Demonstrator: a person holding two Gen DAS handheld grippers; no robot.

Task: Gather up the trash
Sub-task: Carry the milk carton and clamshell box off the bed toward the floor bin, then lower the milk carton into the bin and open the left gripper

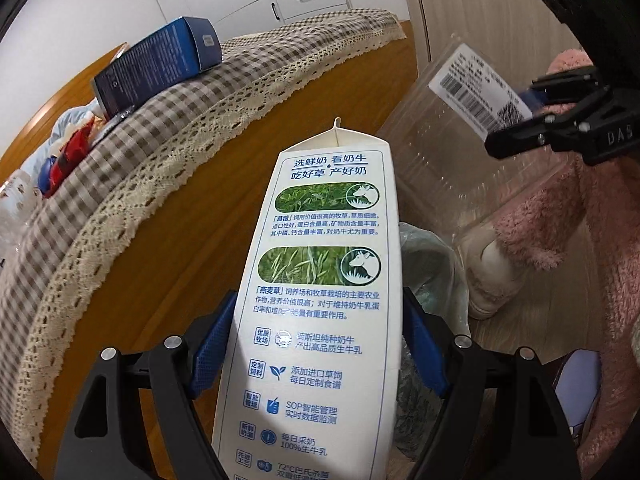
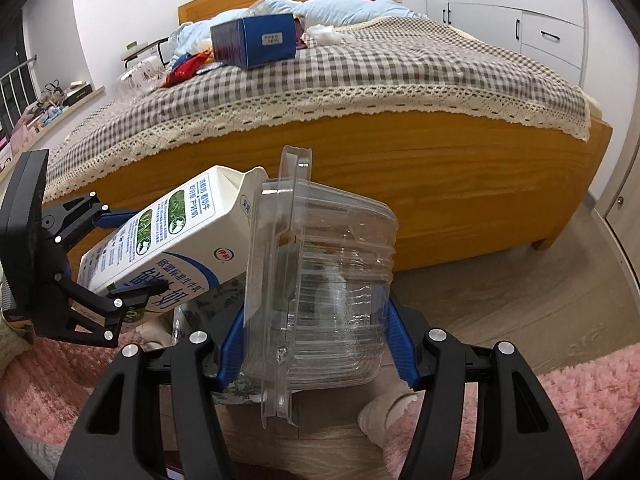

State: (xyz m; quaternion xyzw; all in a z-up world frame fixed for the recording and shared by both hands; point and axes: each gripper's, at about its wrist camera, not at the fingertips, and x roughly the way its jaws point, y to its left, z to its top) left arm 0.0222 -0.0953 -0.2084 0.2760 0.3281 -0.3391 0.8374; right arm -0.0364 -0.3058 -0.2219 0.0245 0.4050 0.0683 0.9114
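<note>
A tall white milk carton [image 1: 320, 280] with blue print sits between the blue pads of my left gripper [image 1: 320, 296], which is shut on it. In the right wrist view the same carton [image 2: 168, 232] tilts rightward from the left gripper [image 2: 128, 254]. My right gripper [image 2: 316, 308] is shut on a clear plastic clamshell box [image 2: 332, 280]. The left wrist view shows that box [image 1: 452, 152] with its barcode label, clamped by the right gripper [image 1: 532, 110]. Below both items lies a translucent patterned bag [image 1: 432, 256], partly hidden by them [image 2: 224, 296].
The wooden bed [image 2: 440, 184] with its checked cover stands close ahead. On it lie a blue box [image 2: 256, 40], red wrappers [image 2: 184, 66], a clear bottle [image 2: 140, 76] and a tissue [image 2: 326, 34]. Pink fuzzy fabric [image 1: 600, 240] and a white slipper [image 2: 384, 412] are beside the bag.
</note>
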